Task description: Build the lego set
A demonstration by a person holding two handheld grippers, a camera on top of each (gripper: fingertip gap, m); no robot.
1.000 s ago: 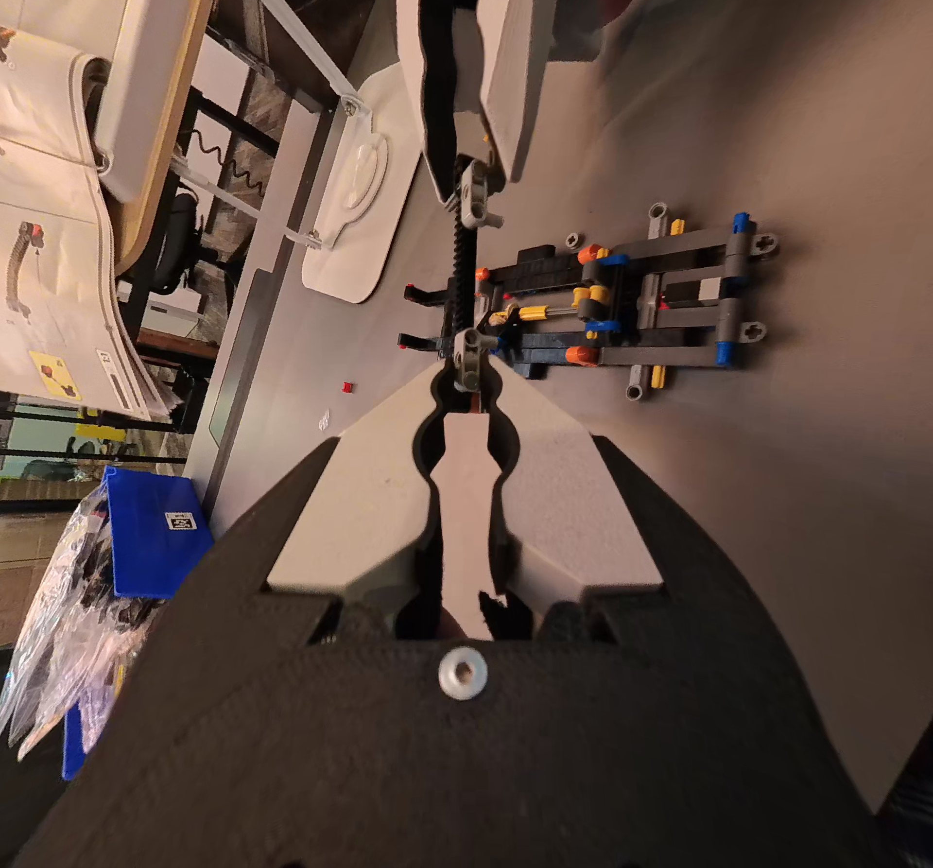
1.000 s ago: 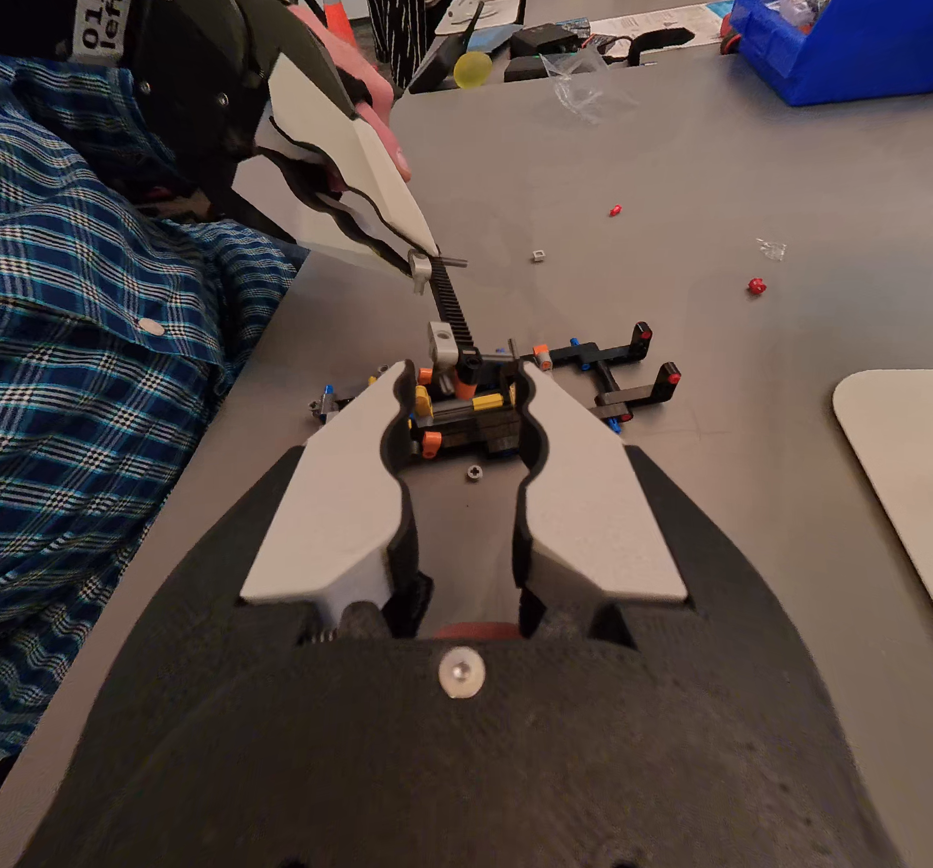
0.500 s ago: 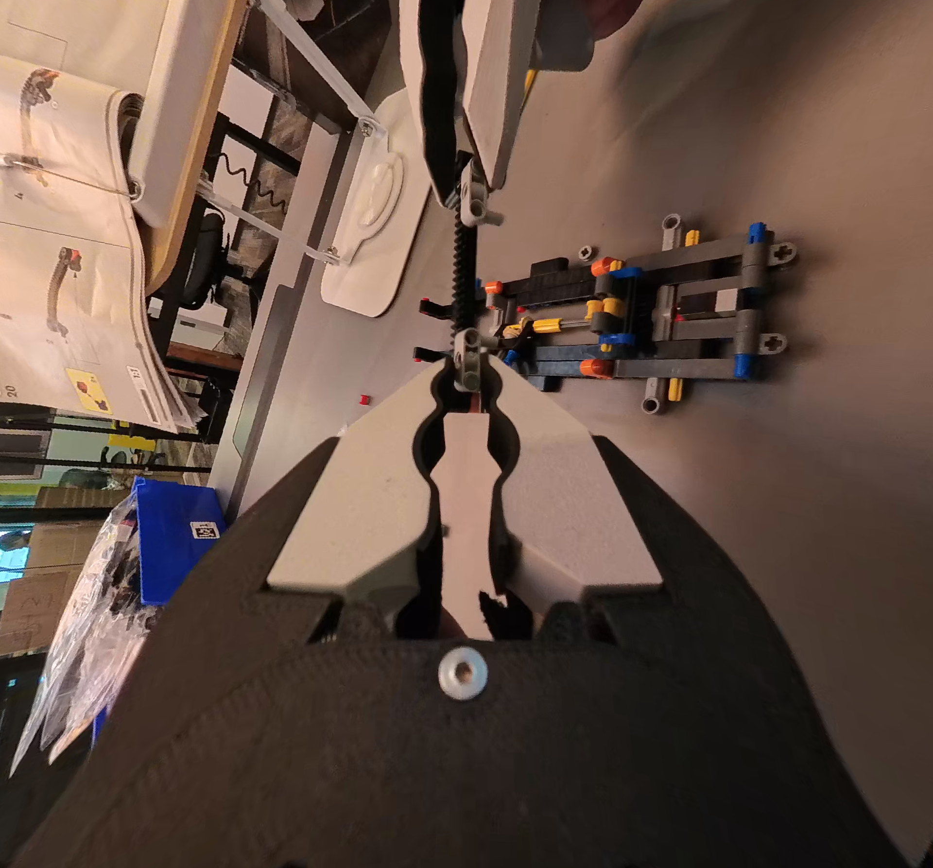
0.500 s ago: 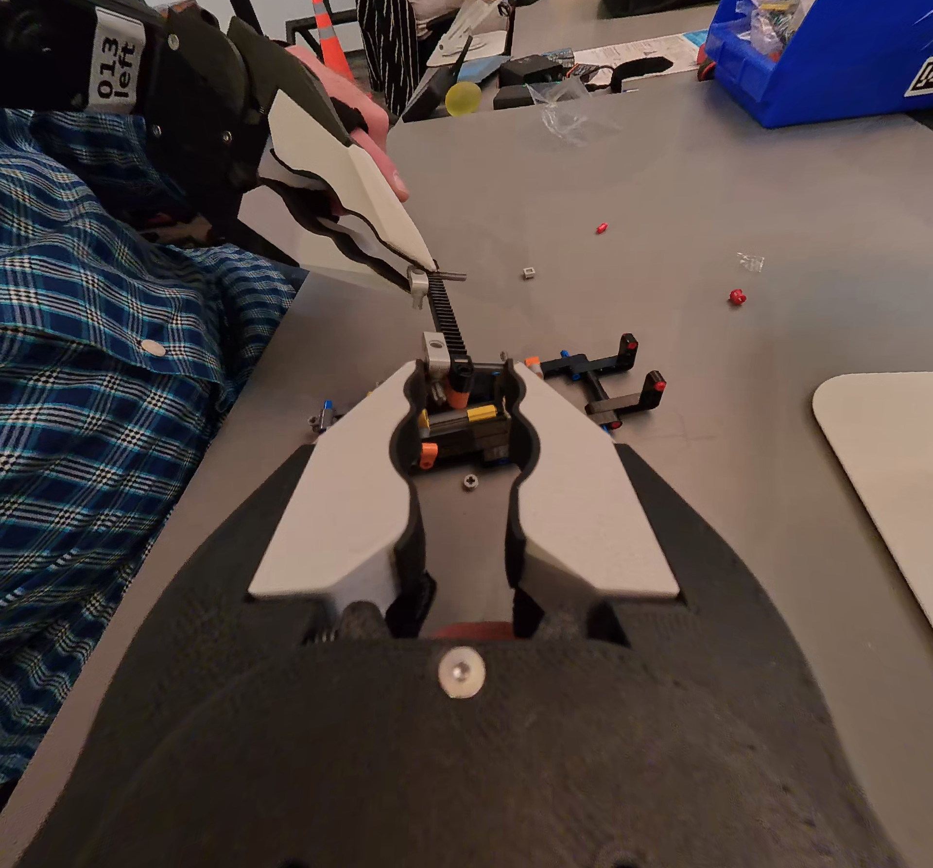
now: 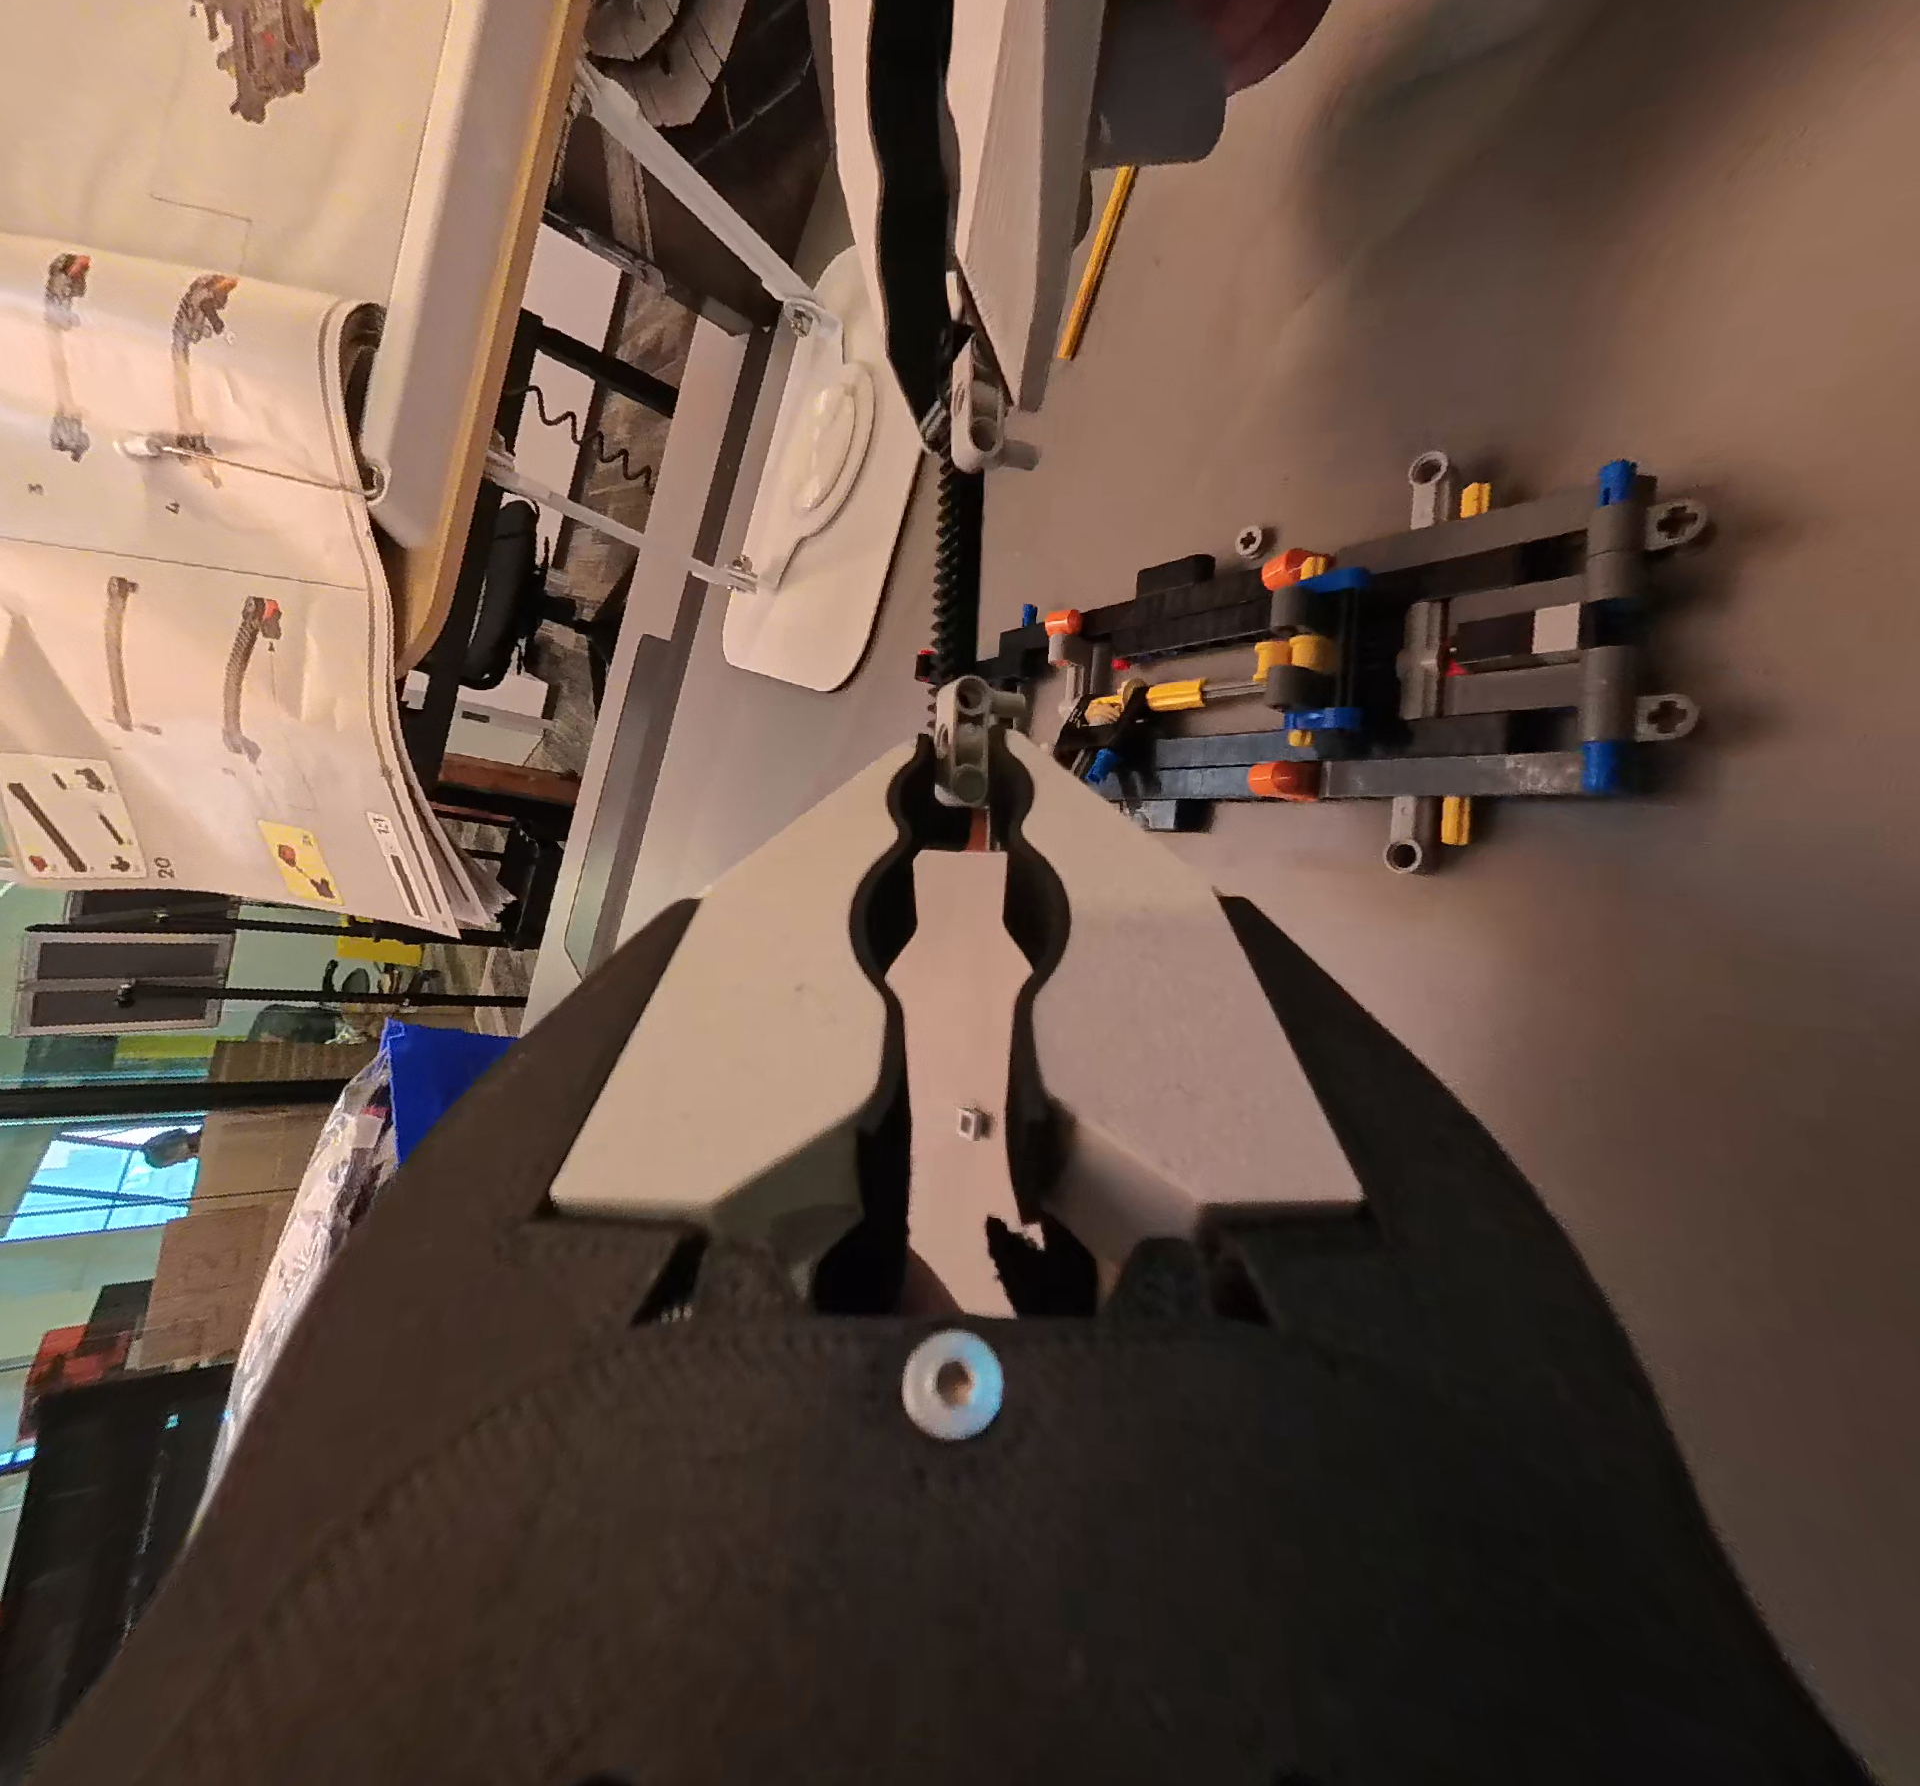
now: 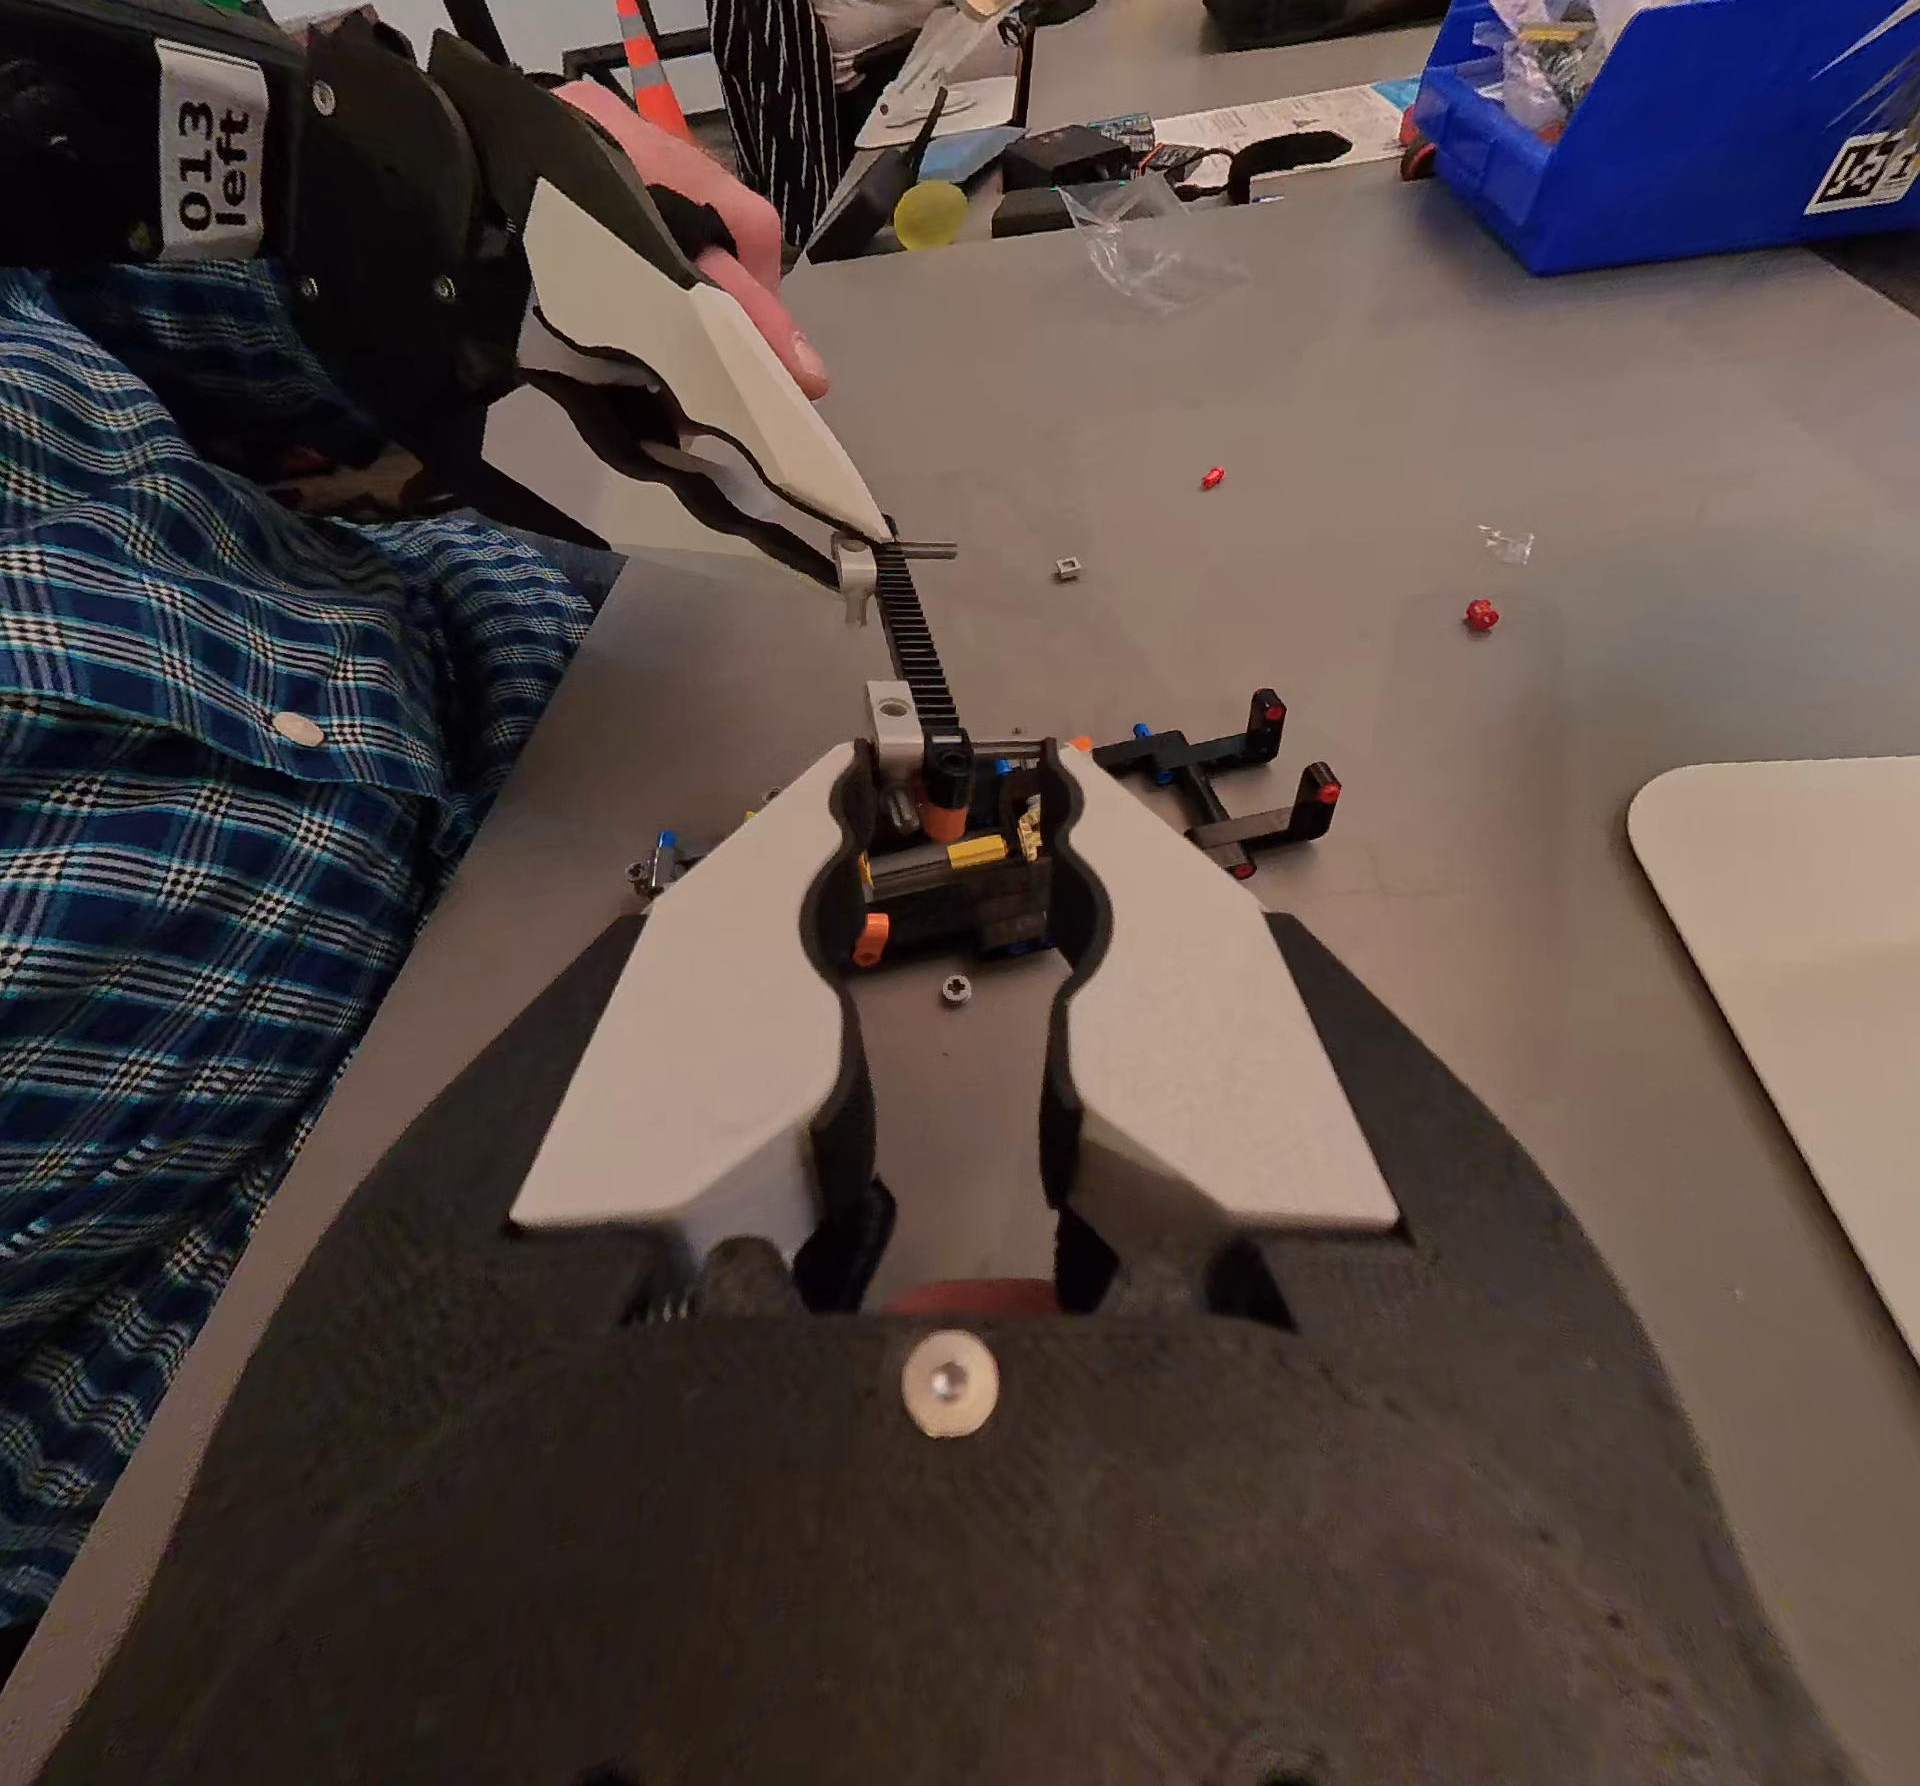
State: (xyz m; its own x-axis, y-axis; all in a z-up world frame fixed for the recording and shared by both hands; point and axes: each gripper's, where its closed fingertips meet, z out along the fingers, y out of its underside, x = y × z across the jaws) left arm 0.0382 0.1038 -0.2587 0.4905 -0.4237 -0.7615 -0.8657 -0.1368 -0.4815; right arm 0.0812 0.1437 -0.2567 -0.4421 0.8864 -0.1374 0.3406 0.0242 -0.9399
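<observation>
A black toothed rack with a grey connector at each end spans between my two grippers, above the table. My left gripper is shut on the near connector. It also shows in the right wrist view, held by a hand. My right gripper is closed across the other connector and its short axle. It shows at the top of the left wrist view. The partly built grey and black chassis lies flat on the table just under the rack and shows between the right fingers.
An open instruction booklet stands at the left. A blue parts bin is at the far right and a white pad at the right. Loose red pieces, a small grey piece and a grey bush lie about. A plaid sleeve fills the left. From the right gripper's tips to the grey bush is close to 9 cm.
The right jaws have narrowed around the rack's end. The left gripper has kept its hold on the rack, and both views have shifted slightly over the chassis.
</observation>
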